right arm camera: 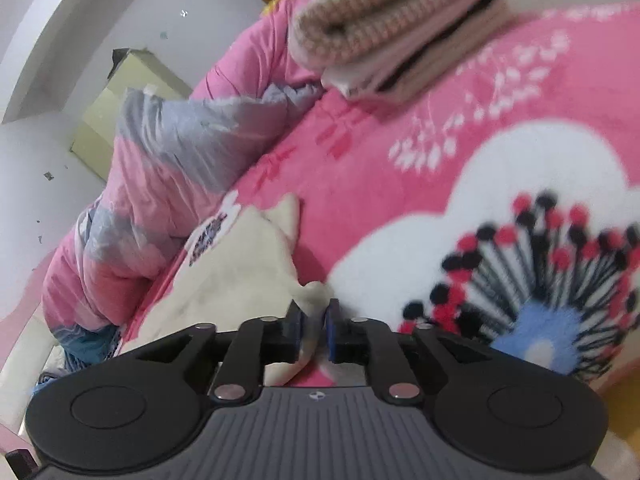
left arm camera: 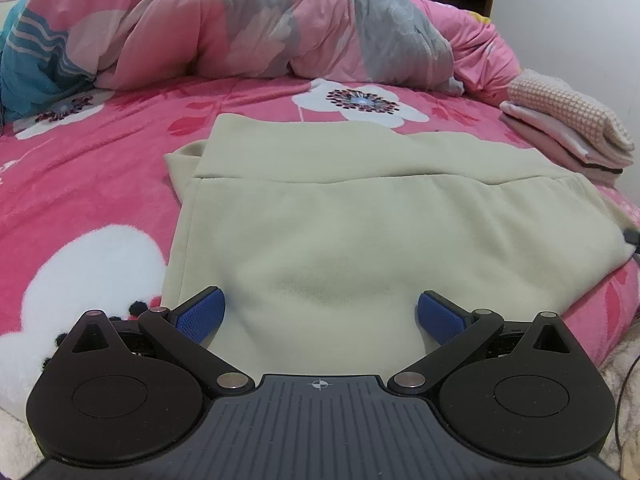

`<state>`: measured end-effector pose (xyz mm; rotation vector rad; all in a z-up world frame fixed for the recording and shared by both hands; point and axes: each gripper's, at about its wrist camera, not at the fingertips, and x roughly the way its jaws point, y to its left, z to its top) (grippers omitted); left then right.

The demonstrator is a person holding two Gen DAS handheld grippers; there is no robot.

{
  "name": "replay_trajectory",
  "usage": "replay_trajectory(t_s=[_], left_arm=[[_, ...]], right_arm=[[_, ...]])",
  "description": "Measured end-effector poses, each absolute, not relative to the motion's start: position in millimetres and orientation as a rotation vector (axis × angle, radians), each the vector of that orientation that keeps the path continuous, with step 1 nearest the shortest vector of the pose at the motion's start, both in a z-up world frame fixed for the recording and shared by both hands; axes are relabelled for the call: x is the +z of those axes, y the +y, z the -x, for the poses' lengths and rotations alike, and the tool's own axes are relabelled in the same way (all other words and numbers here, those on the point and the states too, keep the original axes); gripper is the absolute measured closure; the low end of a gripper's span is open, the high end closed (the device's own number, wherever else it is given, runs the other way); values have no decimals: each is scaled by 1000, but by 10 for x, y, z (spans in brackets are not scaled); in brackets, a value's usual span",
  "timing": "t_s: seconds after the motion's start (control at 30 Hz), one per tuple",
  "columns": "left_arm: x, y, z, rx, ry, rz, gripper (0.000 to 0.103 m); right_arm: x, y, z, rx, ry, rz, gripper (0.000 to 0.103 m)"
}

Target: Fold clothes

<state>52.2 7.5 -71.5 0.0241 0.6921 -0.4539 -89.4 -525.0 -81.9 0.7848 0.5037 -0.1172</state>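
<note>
Left wrist view: we record a cream garment (left arm camera: 360,216), plain soft knit, spread flat on the pink floral blanket (left arm camera: 100,168); one panel is folded over across its far half, leaving a straight stitched edge running side to side; a rounded corner pokes out at its far left; our left gripper (left arm camera: 320,314) stands wide, blue pads (left arm camera: 202,314) either side of the near hem, nothing pinched between them; a stack of folded pink and waffle-knit clothes (left arm camera: 572,128) lies to the right, apart from the garment; a pink-and-grey quilt (left arm camera: 256,24) is heaped behind.

Right wrist view: our right gripper (right arm camera: 314,330) is narrow, jaws clamped on a bunched corner of the cream garment (right arm camera: 240,264), which trails left over the blanket (right arm camera: 380,168); the folded stack (right arm camera: 392,28) sits beyond, blurred; the quilt (right arm camera: 160,176) lies left.
</note>
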Motion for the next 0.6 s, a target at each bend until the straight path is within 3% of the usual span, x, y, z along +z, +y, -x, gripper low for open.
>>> replay_trajectory(t_s=[0.1,0.2,0.4,0.53,0.6], left_arm=[[-723,79,-520,-454,685,-22,0],[-725,81,-518,-457,681,-21,0],[-701,72,-519,-450,693,-27,0],[-694,69,-514,-441,696,-26,0],[-686,81,-510,-436,693,-26,0]], right_arm=[[-682,-5368,1099,-298,488,-745,73],[-469,-5226,1321,-421,421,-664,74],[-75,-3889,864,31,314,-322,75],[-238,-3176,569,224,353,-104,76],[-605,-3103,303,151,494,-13,77]])
